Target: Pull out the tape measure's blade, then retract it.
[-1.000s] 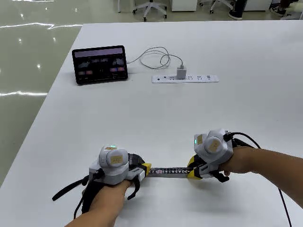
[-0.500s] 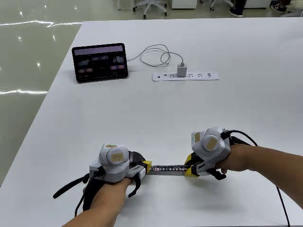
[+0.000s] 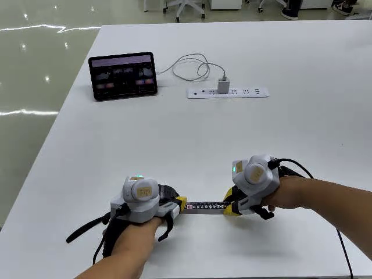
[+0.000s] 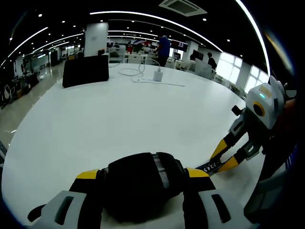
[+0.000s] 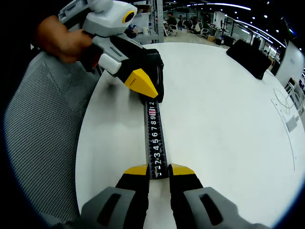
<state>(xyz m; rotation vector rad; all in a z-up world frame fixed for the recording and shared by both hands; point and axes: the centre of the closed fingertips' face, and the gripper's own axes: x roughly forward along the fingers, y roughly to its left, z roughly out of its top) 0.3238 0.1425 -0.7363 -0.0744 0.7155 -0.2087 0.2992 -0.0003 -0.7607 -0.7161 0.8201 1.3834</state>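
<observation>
The left hand-held gripper (image 4: 143,174) clamps the black tape measure case (image 4: 139,192); the right hand-held gripper (image 5: 158,171) pinches its dark numbered blade (image 5: 153,133). A slipped pinch could whip it back.

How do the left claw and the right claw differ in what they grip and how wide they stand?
The left claw clamps the black tape measure case; the right claw pinches the end of the blade. The left claw's jaws stand wide around the case; the right claw's are nearly closed on the thin blade. Both have yellow tips and face each other low over the table.
</observation>
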